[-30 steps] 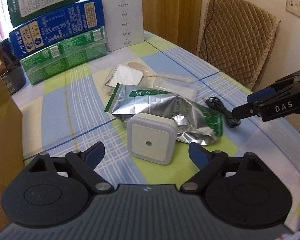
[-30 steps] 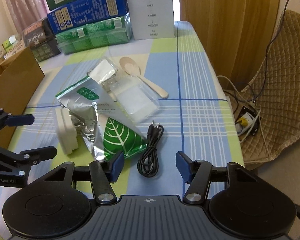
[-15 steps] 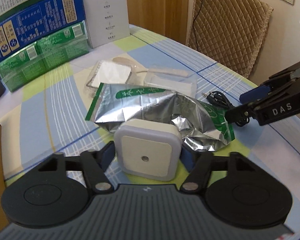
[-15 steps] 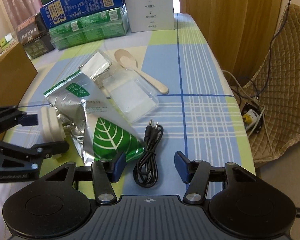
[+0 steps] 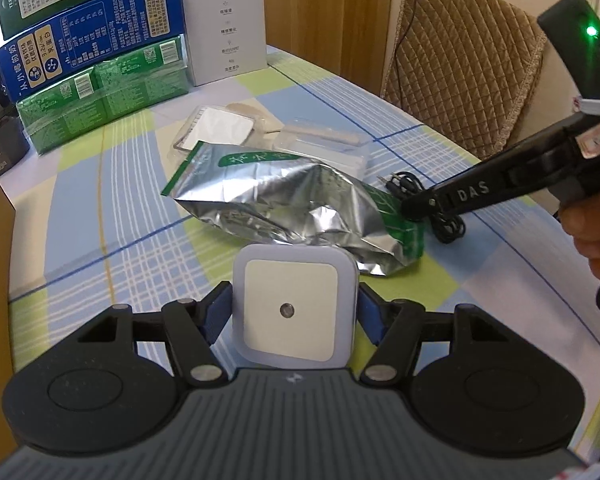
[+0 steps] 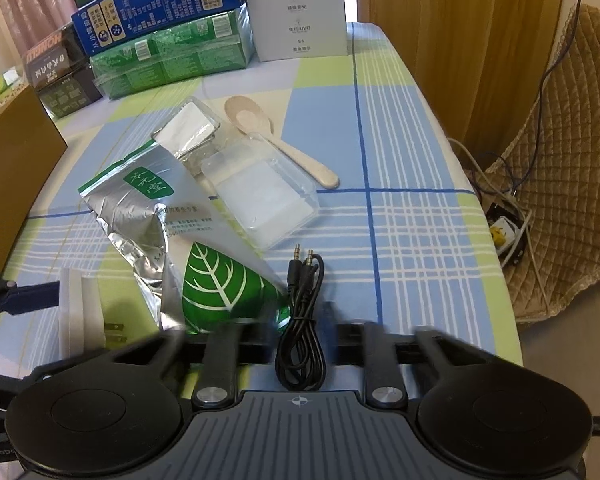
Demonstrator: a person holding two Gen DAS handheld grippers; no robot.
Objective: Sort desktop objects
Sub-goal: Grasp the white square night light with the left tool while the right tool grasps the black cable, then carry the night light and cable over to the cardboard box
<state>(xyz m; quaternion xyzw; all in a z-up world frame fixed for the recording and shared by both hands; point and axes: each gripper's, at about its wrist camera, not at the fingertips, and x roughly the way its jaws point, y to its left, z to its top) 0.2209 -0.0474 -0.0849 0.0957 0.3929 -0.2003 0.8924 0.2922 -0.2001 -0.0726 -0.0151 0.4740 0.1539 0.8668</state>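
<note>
Since a sec ago both grippers came down onto their targets: left one went from wide apart in front of the night light to clamping it, right one narrowed from half spread around the cable. Left wrist view: left gripper has its blue pads pressed on both sides of the white square night light, which sits upright w/ its face toward the cam, on the checked tablecloth. Just behind it lies a crumpled silver foil bag; a clear packet & clear plastic box sit farther back, w/ a stack of cartons at the far edge. Right gripper reaches in from the right w/ a hand on its grip, tip down at the black audio cable beside the bag's green end. Right wrist view: right gripper is blurred, jaws closing, the coiled cable between them; can't tell if pads already press it. Cable's two plugs point away, beside the bag's leaf print. Wooden spoon lies past the clear box. At far left the night light shows side-on, plug prongs out, w/ a blue pad of the left gripper against it.
</note>
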